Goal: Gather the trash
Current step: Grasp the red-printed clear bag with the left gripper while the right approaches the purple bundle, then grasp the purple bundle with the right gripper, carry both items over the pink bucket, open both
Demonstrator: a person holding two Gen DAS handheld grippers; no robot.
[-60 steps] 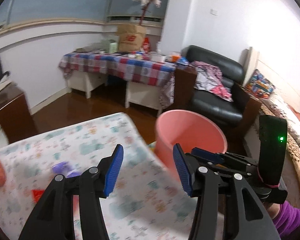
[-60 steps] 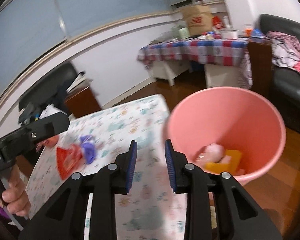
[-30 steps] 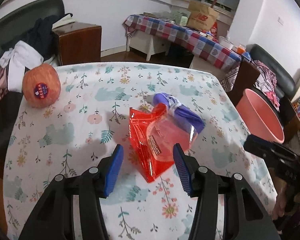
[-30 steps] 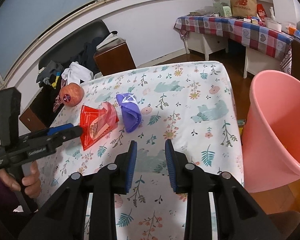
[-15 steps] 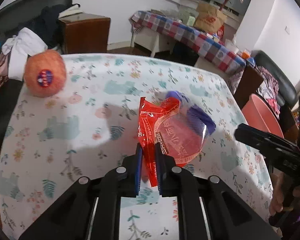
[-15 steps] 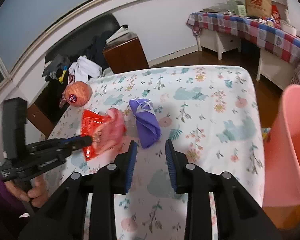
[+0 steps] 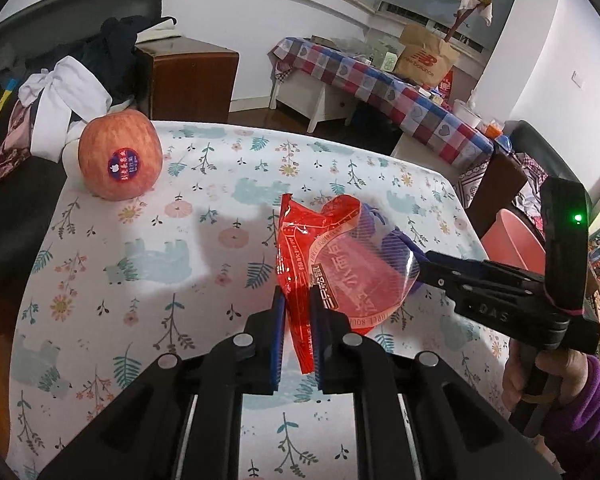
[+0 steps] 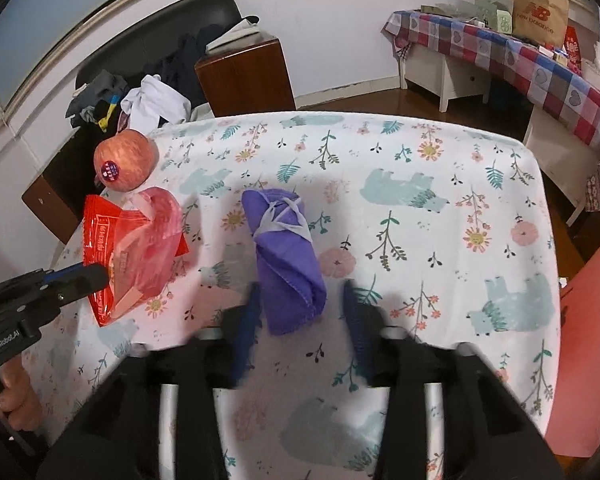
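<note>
A red and clear plastic wrapper [image 7: 332, 272] sits half lifted off the flowered tablecloth [image 7: 172, 264]. My left gripper [image 7: 296, 308] is shut on its near red edge; the right wrist view shows this gripper [image 8: 76, 276] at the left, holding the wrapper [image 8: 132, 248]. A purple folded bundle [image 8: 288, 264] lies mid-table. My right gripper [image 8: 302, 316] straddles the bundle's near end. Its jaws are closing, blurred, with a gap on each side of the bundle. From the left wrist view, the right gripper [image 7: 420, 260] reaches in from the right to the purple bundle [image 7: 396, 240], mostly hidden behind the wrapper.
An apple [image 7: 120, 160] with a sticker stands at the table's far left corner. A pink bin [image 8: 588, 320] stands on the floor off the table's right edge. Clothes are piled on a chair [image 8: 148, 100] behind the table, beside a brown cabinet [image 8: 244, 76].
My left gripper shut on the wrapper's red edge and raised it. My right gripper moved in over the table to the purple bundle, and its jaws now stand on either side of it.
</note>
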